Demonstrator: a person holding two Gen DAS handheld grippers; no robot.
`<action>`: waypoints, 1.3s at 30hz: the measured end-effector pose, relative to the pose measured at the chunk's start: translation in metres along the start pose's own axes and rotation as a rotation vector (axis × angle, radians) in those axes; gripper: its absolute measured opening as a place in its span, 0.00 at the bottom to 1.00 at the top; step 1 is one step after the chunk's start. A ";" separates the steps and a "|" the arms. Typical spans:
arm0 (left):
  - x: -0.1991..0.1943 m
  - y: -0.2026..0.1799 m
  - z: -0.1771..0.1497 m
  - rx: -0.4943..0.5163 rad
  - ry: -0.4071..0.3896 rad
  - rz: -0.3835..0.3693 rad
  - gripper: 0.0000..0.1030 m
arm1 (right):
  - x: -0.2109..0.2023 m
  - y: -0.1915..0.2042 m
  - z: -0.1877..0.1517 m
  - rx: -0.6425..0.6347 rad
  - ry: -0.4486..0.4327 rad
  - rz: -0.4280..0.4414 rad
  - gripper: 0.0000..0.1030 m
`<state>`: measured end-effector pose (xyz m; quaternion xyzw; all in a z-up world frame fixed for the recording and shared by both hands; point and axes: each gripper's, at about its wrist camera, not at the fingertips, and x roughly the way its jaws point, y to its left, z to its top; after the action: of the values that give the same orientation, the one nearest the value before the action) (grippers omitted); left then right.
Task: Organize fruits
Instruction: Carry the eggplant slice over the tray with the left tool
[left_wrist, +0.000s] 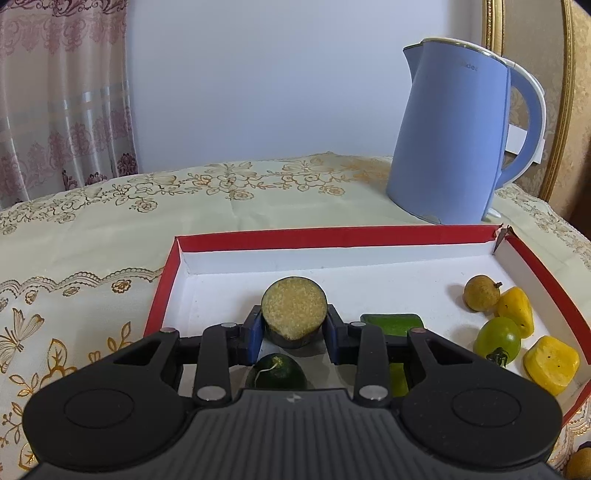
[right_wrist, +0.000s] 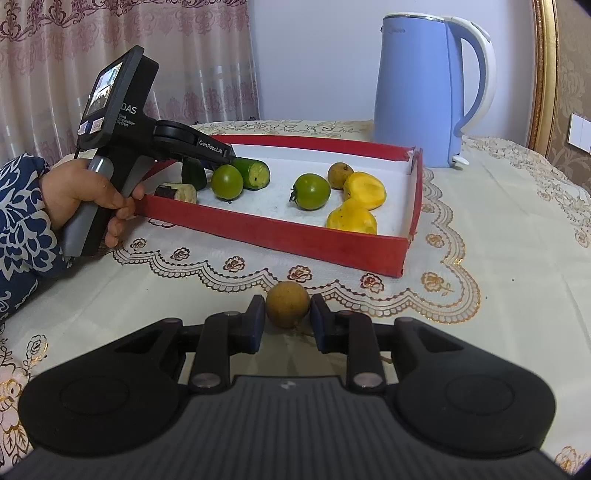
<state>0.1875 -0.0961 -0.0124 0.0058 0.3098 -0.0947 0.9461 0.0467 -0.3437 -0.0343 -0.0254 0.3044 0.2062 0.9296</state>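
Observation:
My left gripper (left_wrist: 294, 325) is shut on a dark-skinned cut piece with a pale yellow face (left_wrist: 294, 308), held over the red tray (left_wrist: 332, 236). From the right wrist view the left gripper (right_wrist: 236, 160) holds this green-skinned cut piece (right_wrist: 255, 173) just above the tray (right_wrist: 295, 236). My right gripper (right_wrist: 287, 317) sits on the tablecloth with its jaws around a brown round longan (right_wrist: 287, 303), small gaps showing on both sides. In the tray lie green tomatoes (right_wrist: 311, 191), yellow fruit pieces (right_wrist: 364, 190), another longan (right_wrist: 339, 175) and cut pieces (right_wrist: 177, 192).
A blue electric kettle (right_wrist: 417, 92) stands behind the tray's far right corner. The table has an embroidered cream cloth (right_wrist: 480, 295). Curtains hang at the left. A gold-framed chair back (left_wrist: 554, 92) stands at the right.

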 end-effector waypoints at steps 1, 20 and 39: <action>0.000 0.001 0.000 -0.003 0.001 -0.002 0.32 | 0.000 0.001 0.000 -0.006 0.001 -0.004 0.25; 0.001 0.004 0.000 -0.022 0.001 -0.022 0.32 | 0.002 0.006 0.000 -0.049 0.009 -0.034 0.25; 0.001 0.006 0.000 -0.034 0.000 -0.031 0.32 | 0.001 0.013 0.002 -0.082 0.028 -0.077 0.23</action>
<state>0.1900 -0.0904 -0.0132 -0.0153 0.3116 -0.1041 0.9444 0.0434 -0.3309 -0.0321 -0.0781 0.3075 0.1821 0.9307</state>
